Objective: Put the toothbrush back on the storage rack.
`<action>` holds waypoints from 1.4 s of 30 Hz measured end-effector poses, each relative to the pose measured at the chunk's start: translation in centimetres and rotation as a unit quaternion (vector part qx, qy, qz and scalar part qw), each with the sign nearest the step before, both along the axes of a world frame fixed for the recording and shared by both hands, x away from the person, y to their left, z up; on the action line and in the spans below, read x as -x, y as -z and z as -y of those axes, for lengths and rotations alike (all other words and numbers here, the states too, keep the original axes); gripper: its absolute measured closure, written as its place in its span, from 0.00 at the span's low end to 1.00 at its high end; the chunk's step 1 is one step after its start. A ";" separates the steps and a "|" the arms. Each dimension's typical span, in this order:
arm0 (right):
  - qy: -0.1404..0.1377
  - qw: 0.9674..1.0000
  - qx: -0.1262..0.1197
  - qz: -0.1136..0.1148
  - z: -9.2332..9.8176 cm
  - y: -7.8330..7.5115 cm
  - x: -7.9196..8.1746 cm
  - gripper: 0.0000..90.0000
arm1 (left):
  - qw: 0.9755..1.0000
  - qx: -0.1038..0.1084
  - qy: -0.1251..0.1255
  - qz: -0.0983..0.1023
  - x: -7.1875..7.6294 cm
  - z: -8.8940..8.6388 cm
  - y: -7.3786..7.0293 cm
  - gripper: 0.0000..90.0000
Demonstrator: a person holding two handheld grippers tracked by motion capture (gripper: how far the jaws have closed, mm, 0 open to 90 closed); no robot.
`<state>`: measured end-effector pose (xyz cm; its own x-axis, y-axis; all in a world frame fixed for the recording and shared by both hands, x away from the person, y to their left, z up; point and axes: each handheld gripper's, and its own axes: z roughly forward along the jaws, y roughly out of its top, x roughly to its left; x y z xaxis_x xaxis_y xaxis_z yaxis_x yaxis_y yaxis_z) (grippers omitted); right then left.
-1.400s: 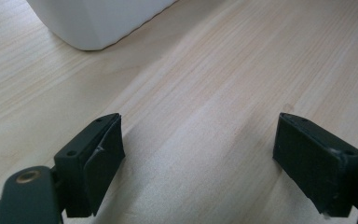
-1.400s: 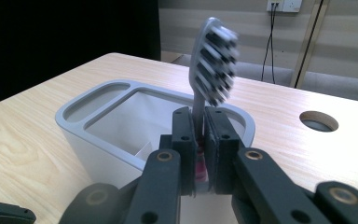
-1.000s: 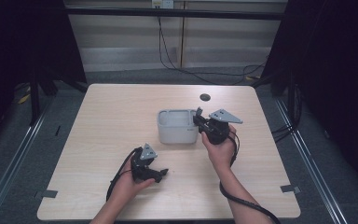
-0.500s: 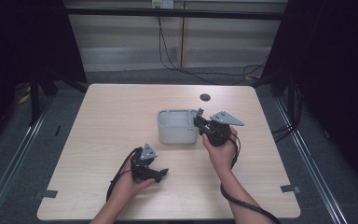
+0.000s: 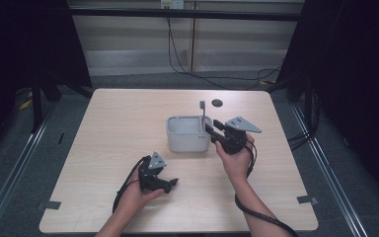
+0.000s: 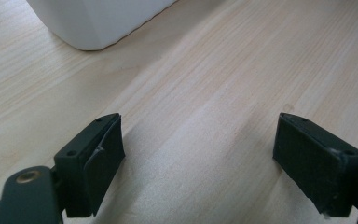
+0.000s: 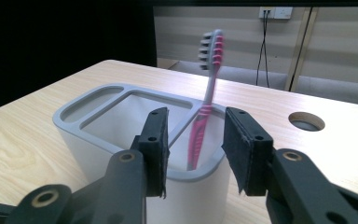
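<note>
**Pink toothbrush released into the holder**

Pink plastic toothbrush point(image 7: 209, 98) stands in the holder point(image 7: 121, 126), leaning against the rim at the compartment's right end, head up. The holder sits near the middle of the table point(image 5: 103, 148), nearer the far edge than the near one. My right gripper point(image 7: 195, 140) has just been opening: its jaws stand apart on either side of the handle, pads clear of it. My left gripper point(image 6: 198, 149) rests open over bare wood toward the near edge, nothing between its jaws.

Handling, as I judge it: the brush is light and stiff, with a smooth handle that may slip or pivot under a light pinch. Take hold at the ribbed section of the handle just above the rim, never at the bristles. The holder looks light enough to slide if nudged.
</note>
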<state>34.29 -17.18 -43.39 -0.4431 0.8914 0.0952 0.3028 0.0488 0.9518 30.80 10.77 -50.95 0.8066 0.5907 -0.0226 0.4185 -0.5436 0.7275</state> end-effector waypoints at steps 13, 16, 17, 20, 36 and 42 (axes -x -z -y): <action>0.000 1.000 0.004 -0.001 0.6 -0.1 -0.1 0.52 | 1.000 0.000 0.000 0.001 0.0 0.0 0.0 0.17; -0.004 1.000 -0.001 -0.007 0.9 -0.3 -0.1 0.50 | 1.000 0.000 0.000 0.001 0.0 0.0 0.0 0.17; -0.008 1.000 -0.002 -0.009 0.9 -0.3 -0.1 0.50 | 1.000 0.000 0.000 0.000 0.0 0.0 0.0 0.17; -0.013 1.000 -0.004 -0.010 1.2 -0.4 -0.1 0.49 | 1.000 0.000 0.000 0.001 0.0 0.0 0.0 0.17; -0.032 0.999 0.020 -0.020 2.5 -0.6 0.1 0.38 | 1.000 0.000 0.000 0.001 0.0 0.0 0.0 0.17; -0.045 0.998 0.021 -0.024 2.8 -0.6 0.3 0.34 | 1.000 0.000 0.000 0.001 0.0 0.0 0.0 0.17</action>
<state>34.03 -19.95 -42.83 -0.5170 0.8520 0.0821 0.3409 0.1169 0.9328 30.81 10.77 -50.95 0.8066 0.5907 -0.0214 0.4174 -0.5437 0.7281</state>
